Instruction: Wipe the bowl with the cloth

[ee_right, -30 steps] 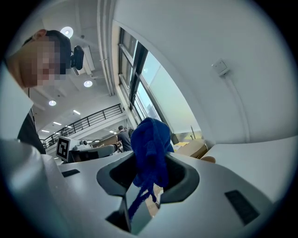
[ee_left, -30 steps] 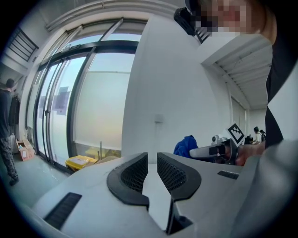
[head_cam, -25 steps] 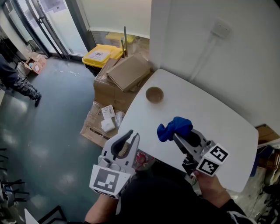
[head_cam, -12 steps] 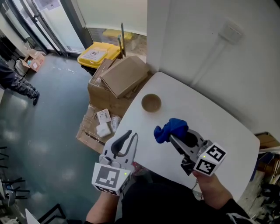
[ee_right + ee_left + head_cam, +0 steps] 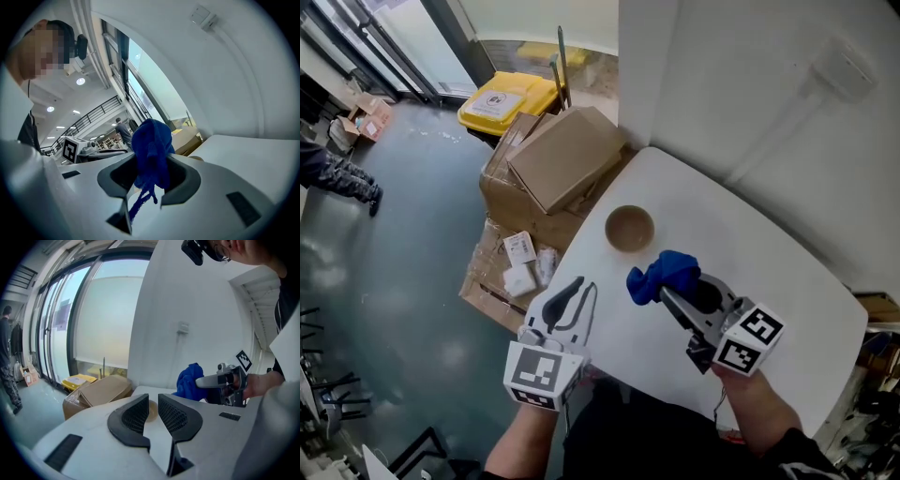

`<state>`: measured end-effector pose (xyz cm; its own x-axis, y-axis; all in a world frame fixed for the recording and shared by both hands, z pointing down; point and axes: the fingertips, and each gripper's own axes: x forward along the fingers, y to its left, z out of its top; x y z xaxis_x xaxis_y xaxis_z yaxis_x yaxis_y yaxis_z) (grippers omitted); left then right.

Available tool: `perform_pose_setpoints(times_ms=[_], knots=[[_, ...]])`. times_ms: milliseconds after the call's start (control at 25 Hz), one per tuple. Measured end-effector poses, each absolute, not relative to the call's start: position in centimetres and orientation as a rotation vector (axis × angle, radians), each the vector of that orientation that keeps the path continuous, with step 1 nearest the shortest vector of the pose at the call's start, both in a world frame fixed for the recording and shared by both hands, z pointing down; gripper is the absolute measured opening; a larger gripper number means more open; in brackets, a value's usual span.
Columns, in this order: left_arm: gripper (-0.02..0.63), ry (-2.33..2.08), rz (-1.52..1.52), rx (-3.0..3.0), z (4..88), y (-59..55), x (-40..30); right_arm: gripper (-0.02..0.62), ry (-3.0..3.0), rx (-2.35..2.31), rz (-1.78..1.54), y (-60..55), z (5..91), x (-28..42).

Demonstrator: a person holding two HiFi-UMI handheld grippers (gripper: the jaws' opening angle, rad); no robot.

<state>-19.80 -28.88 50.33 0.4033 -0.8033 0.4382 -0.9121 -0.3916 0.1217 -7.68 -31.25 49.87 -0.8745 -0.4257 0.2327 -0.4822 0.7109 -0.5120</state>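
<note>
Head view: one bowl [image 5: 630, 228] is sitting upright on the white table [image 5: 750, 253] near its far edge. The single blue cloth [image 5: 664, 275] is hanging just beside it from the right gripper [image 5: 667, 295], evidently being brought in for wiping. The left gripper [image 5: 586, 287] is hovering at the table's near edge, probably waiting to steady the bowl. Left gripper view: its jaws are standing slightly apart, gripping nothing and framing the bowl [image 5: 152, 408] beyond them. Right gripper view: the fingers [image 5: 185, 183] are pinching the cloth [image 5: 151, 145], which is bunching above them. Count: one bowl, one cloth, two grippers.
</note>
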Motion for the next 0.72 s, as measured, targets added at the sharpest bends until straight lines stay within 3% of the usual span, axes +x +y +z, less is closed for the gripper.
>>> perform_pose_setpoints(times_ms=[720], knots=[[0.094,-1.367,0.594,2.15,64.8,-37.1,-20.7,0.117,-2.705,0.768,1.021,-39.4,62.4,-9.3]])
